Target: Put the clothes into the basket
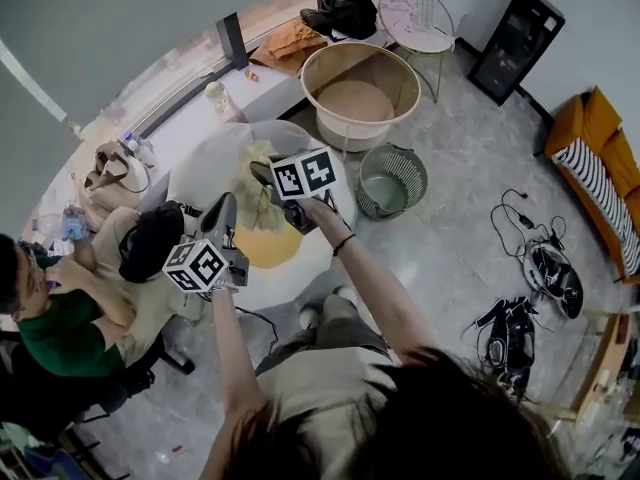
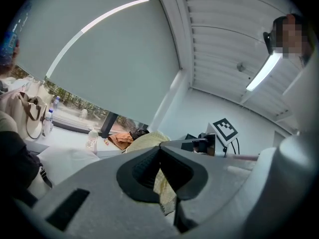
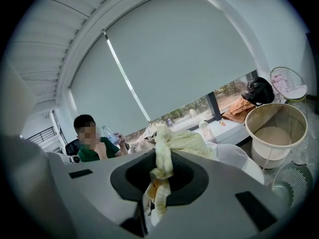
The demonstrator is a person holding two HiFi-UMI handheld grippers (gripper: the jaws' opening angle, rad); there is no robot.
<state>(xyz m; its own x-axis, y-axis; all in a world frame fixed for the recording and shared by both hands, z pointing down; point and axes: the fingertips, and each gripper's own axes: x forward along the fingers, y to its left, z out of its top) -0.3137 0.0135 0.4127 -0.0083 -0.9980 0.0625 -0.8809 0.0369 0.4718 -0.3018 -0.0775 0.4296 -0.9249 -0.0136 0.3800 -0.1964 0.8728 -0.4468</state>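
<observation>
Two grips | left gripper (image 2: 160, 156), right gripper (image 3: 159, 176) both clamp yellow garment (image 3: 172, 143) | held high short of round basket (image 1: 325, 73), I'd guess to clear rim.

Pale yellow cloth (image 3: 163, 156), beige basket (image 1: 330, 63), green wire bin (image 1: 412, 180).

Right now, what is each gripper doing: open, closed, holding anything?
Left gripper: fingers closed on the yellow garment.
Right gripper: fingers closed on the yellow garment too.
</observation>
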